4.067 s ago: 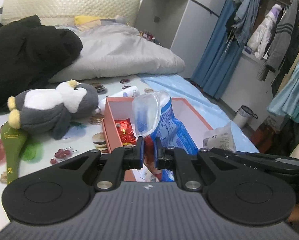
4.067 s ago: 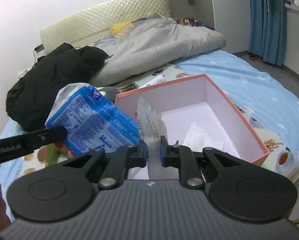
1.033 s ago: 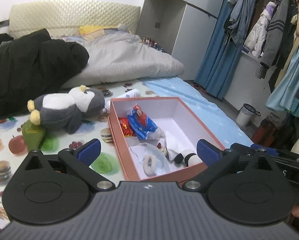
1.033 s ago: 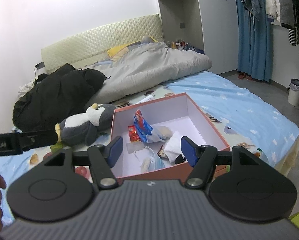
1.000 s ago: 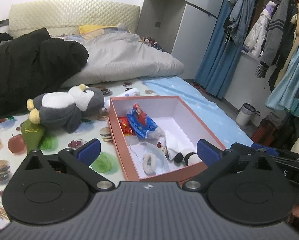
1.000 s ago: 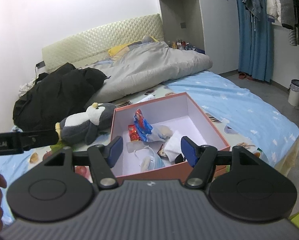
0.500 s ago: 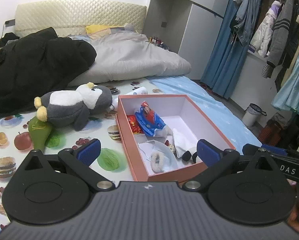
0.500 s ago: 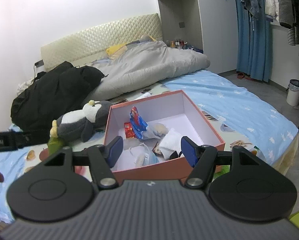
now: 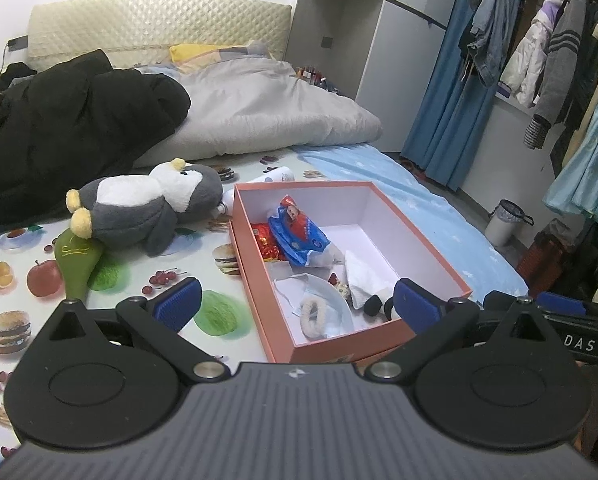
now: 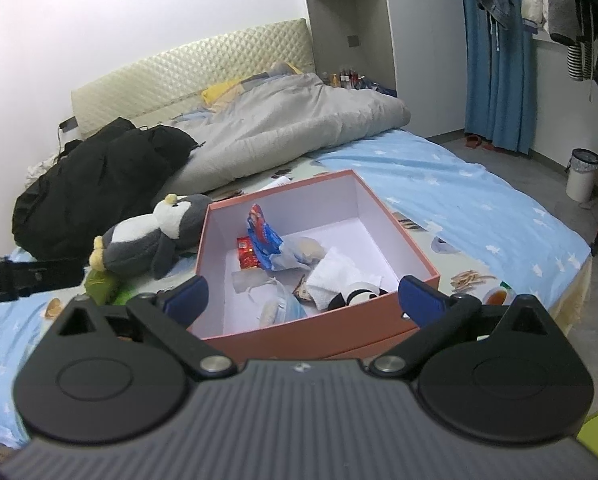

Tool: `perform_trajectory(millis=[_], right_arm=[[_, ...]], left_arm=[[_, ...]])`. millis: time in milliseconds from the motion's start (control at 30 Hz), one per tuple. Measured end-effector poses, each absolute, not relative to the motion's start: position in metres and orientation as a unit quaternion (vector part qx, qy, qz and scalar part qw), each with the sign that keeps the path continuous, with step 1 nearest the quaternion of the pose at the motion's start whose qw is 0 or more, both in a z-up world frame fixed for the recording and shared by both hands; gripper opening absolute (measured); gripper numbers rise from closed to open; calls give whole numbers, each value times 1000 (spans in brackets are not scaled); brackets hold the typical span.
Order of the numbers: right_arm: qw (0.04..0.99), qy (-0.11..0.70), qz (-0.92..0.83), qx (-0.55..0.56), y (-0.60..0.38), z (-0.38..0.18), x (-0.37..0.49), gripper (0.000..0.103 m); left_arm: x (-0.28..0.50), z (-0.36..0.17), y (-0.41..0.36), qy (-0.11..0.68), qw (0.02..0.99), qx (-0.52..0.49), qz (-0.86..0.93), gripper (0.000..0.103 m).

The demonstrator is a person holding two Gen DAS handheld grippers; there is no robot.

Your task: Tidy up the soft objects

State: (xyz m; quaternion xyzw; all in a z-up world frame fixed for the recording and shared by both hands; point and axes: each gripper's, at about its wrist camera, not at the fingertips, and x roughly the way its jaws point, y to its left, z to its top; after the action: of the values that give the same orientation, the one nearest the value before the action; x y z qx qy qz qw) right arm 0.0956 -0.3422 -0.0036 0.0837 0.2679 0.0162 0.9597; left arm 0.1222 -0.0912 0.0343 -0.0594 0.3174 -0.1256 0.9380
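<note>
An orange box (image 9: pixel 255 264) with a white inside lies open on the fruit-print bedsheet. It holds a blue snack bag (image 9: pixel 299 236), a red packet (image 9: pixel 263 240), a white cloth (image 9: pixel 363 276), a fluffy white ring (image 9: pixel 313 316) and a small panda toy (image 10: pixel 355 296). A grey and white penguin plush (image 9: pixel 139 208) lies left of the box, partly on a green soft toy (image 9: pixel 77 264). My left gripper (image 9: pixel 297 304) is open and empty, short of the box's near end. The jaws of my right gripper (image 10: pixel 304 296) are opening wide with nothing between them, near the box (image 10: pixel 319 328).
A black coat (image 9: pixel 59 120) and a grey duvet (image 9: pixel 267 116) are heaped toward the headboard. A white bottle (image 9: pixel 275 178) lies behind the box. To the right, beyond the bed's edge, are a waste bin (image 9: pixel 505 222), a blue curtain (image 9: pixel 451 120) and hanging clothes (image 9: pixel 559 60).
The blue snack bag and the clear bag that the grippers held four seconds ago now lie in the box. Both grippers have drawn back from it. The right jaws have spread wider.
</note>
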Motion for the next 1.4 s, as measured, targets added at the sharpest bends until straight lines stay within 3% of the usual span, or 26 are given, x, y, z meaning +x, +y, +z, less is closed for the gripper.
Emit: perform_trajectory(millis=[1400], right_arm=[[961, 265, 29, 78, -337, -7, 91, 103]], left_arm=[[114, 31, -89, 321, 938, -52, -123, 103]])
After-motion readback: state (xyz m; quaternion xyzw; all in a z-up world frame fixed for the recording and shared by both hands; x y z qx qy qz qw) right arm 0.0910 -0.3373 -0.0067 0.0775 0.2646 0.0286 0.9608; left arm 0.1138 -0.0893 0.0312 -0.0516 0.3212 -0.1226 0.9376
